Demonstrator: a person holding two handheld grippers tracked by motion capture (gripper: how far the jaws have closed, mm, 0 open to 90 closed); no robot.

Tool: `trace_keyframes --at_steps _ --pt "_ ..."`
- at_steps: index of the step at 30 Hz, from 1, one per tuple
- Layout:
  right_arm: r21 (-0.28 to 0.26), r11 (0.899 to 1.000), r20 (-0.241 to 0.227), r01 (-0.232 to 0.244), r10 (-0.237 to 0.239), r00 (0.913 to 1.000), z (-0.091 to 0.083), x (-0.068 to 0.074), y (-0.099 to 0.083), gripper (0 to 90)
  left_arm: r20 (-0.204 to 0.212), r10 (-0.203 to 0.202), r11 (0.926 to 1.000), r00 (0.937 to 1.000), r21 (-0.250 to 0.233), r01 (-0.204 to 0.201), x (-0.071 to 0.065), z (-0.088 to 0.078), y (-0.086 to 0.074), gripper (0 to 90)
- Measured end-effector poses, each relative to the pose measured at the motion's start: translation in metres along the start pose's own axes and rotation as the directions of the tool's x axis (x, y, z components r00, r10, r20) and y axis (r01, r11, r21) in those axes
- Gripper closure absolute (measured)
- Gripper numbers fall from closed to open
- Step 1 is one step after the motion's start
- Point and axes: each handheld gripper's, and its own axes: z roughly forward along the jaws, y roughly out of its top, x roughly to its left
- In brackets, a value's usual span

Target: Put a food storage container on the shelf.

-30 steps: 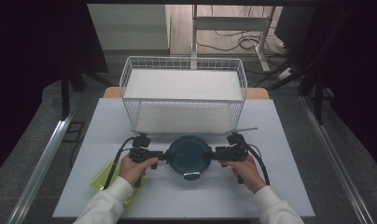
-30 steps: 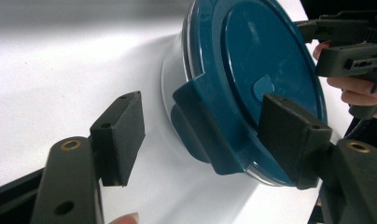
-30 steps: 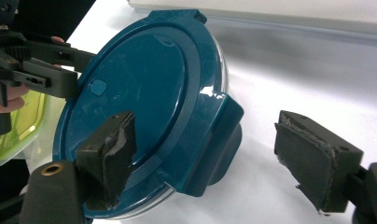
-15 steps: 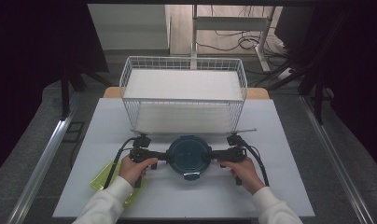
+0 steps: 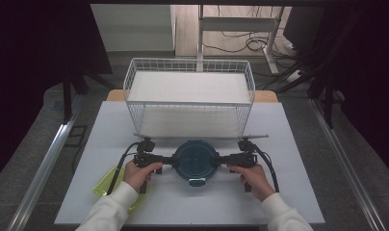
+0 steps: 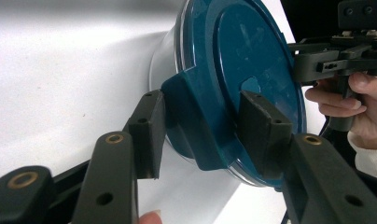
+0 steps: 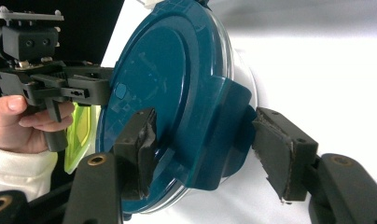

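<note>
On the worktop (image 5: 149,202), near edge, centre:
Container: one round container (image 5: 196,159), lying between the two claws, just in front of the wire basket (image 5: 188,98).
Container lid: dark teal, round, flat top with a raised ring near its rim; a small moulded mark sits near the middle.
Container latches: teal flaps fold down over the rim; one at each claw side, and one tab at the near edge in the high view.
Container body: clear plastic, visible below the lid rim in both gripper views.
Left claw (image 5: 172,160): at the container's left side; jaws have just been closing, and they straddle a latch flap. In the left gripper view (image 6: 200,126), one pad lies against the lid top, the other stands just beside the flap; a firm grip cannot be confirmed.
Right claw (image 5: 216,160): at the container's right side; jaws have just been closing. In the right gripper view (image 7: 205,140), one pad touches the lid top, the other stands clear of the flap, so it is open around the latch.
Count, containers: one.
Count, claws: two, one per hand.
Count, baskets: one, white wire, at the far side.
Count, plates: one yellow-green plate (image 5: 104,185), at the near left, partly under the left forearm.
</note>
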Motion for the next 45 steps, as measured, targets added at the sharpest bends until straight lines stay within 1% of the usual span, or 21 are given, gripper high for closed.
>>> trace_keyframes --at_steps 3,5,7,10,11,15,19,21,23,27,30,34,45 --pt "-0.001 0.999 -0.013 -0.034 0.034 0.9993 -0.001 -0.002 0.000 43.0 0.001 -0.015 0.9998 0.9999 -0.013 0.015 0.000 0.000 -0.001 54.5" --pt "-0.001 0.999 -0.017 -0.047 0.047 0.9987 -0.002 -0.002 -0.001 44.7 -0.002 -0.014 0.9997 0.9999 -0.019 0.014 -0.001 0.000 -0.001 55.7" --pt "0.003 0.999 -0.019 -0.053 0.053 0.9984 -0.003 -0.001 -0.001 45.3 -0.003 -0.010 0.9997 0.9999 -0.023 0.010 -0.002 -0.001 -0.002 56.2" --pt "0.002 0.998 -0.034 -0.057 0.057 0.9978 -0.007 -0.001 -0.002 47.9 -0.002 -0.008 0.9997 1.0000 -0.024 0.008 -0.003 -0.002 -0.002 57.3" --pt "-0.001 0.998 -0.039 -0.057 0.057 0.9976 -0.007 -0.002 -0.003 52.7 0.005 -0.011 0.9996 0.9999 -0.027 0.011 -0.002 -0.002 -0.002 57.4" --pt "-0.007 0.998 -0.029 -0.056 0.056 0.9980 -0.009 -0.001 -0.004 52.8 -0.002 -0.008 0.9995 1.0000 -0.031 0.007 -0.004 -0.002 -0.003 58.0" --pt "-0.014 0.997 -0.026 -0.070 0.070 0.9972 -0.009 0.001 -0.005 53.5 -0.008 -0.011 0.9993 0.9999 -0.037 0.010 -0.005 -0.003 -0.004 58.7" --pt "-0.018 0.996 -0.027 -0.083 0.083 0.9962 -0.009 0.002 -0.005 54.0 -0.013 -0.008 0.9991 0.9999 -0.041 0.008 -0.006 -0.003 -0.004 59.2" --pt "-0.021 0.996 -0.030 -0.086 0.086 0.9959 -0.010 0.003 -0.006 54.7 -0.021 -0.004 0.9991 0.9998 -0.043 0.003 -0.008 -0.005 -0.004 59.9" --pt "-0.030 0.996 -0.030 -0.085 0.084 0.9960 -0.012 0.007 -0.008 56.6 -0.032 0.000 0.9982 0.9995 -0.060 -0.002 -0.012 -0.008 -0.005 62.3" --pt "-0.044 0.996 -0.039 -0.081 0.080 0.9961 -0.014 0.011 -0.009 57.6 -0.030 0.000 0.9979 0.9996 -0.065 -0.002 -0.011 -0.009 -0.005 63.6" --pt "-0.048 0.996 -0.034 -0.074 0.073 0.9968 -0.015 0.013 -0.010 57.6 -0.023 0.010 0.9977 0.9997 -0.066 -0.012 -0.011 -0.010 -0.005 64.2" --pt "-0.051 0.997 -0.029 -0.055 0.054 0.9981 -0.017 0.015 -0.011 57.6 0.002 0.010 0.9978 1.0000 -0.065 -0.010 -0.009 -0.011 -0.006 66.4"
